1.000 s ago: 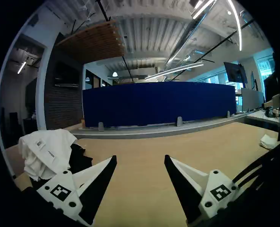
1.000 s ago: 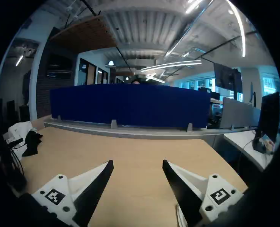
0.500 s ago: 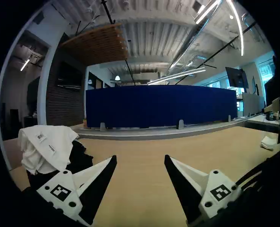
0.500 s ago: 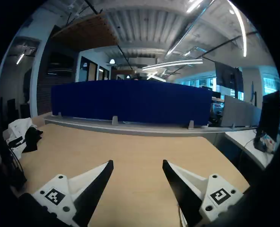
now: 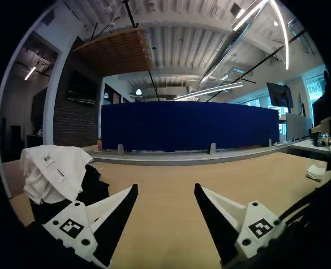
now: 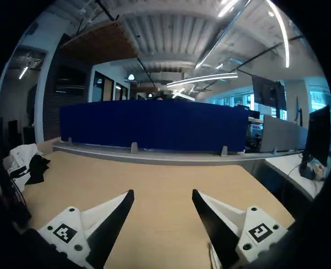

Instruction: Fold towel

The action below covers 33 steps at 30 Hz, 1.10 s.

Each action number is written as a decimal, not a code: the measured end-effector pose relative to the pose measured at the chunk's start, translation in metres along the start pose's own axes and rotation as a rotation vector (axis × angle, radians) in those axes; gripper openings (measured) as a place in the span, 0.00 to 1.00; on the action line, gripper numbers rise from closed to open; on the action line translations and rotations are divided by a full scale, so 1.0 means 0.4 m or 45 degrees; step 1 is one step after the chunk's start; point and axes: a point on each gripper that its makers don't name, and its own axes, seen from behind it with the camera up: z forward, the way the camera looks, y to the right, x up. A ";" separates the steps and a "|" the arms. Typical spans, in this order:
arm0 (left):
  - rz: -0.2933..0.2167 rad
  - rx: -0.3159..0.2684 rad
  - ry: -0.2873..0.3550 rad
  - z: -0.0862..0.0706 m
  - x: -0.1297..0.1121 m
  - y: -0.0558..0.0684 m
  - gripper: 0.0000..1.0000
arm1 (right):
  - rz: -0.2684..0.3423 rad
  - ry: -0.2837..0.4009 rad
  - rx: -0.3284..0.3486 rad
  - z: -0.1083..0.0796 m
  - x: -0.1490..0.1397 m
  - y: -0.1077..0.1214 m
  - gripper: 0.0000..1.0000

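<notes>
White cloth (image 5: 53, 177), lower left (black fabric (image 5: 93, 188) tangled beneath), may drag that along; left gripper (image 5: 165, 193) and right gripper (image 6: 162, 198) jaws gape empty.

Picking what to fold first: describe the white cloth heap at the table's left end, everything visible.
The white cloth is a crumpled, unfolded heap of soft, matte fabric with deep creases and two small tags on its upper face. It lies on the wooden table near its left edge and seems to rest partly on a black cloth that pokes out at its right. The left claw is open and apart from it.
</notes>
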 end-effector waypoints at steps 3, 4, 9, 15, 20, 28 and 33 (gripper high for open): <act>0.000 0.000 0.000 0.000 0.001 0.001 0.93 | 0.012 0.016 -0.001 0.002 0.005 0.004 1.00; 0.000 0.000 0.000 0.000 0.000 0.001 0.93 | 0.016 0.021 -0.003 0.002 0.007 0.006 1.00; 0.000 0.001 0.000 -0.001 0.000 0.001 0.94 | 0.028 0.050 -0.005 0.004 0.018 0.013 1.00; 0.001 0.001 0.000 -0.001 0.000 0.000 0.94 | 0.050 0.079 -0.031 0.007 0.015 0.038 1.00; 0.000 0.001 0.000 -0.001 0.000 0.000 0.94 | 0.081 0.103 -0.059 0.013 -0.009 0.072 1.00; 0.000 0.001 0.000 -0.002 0.000 0.000 0.94 | 0.099 0.123 -0.058 0.028 -0.061 0.098 1.00; 0.000 0.001 0.000 -0.001 0.000 0.000 0.94 | 0.102 0.135 -0.051 0.041 -0.090 0.109 1.00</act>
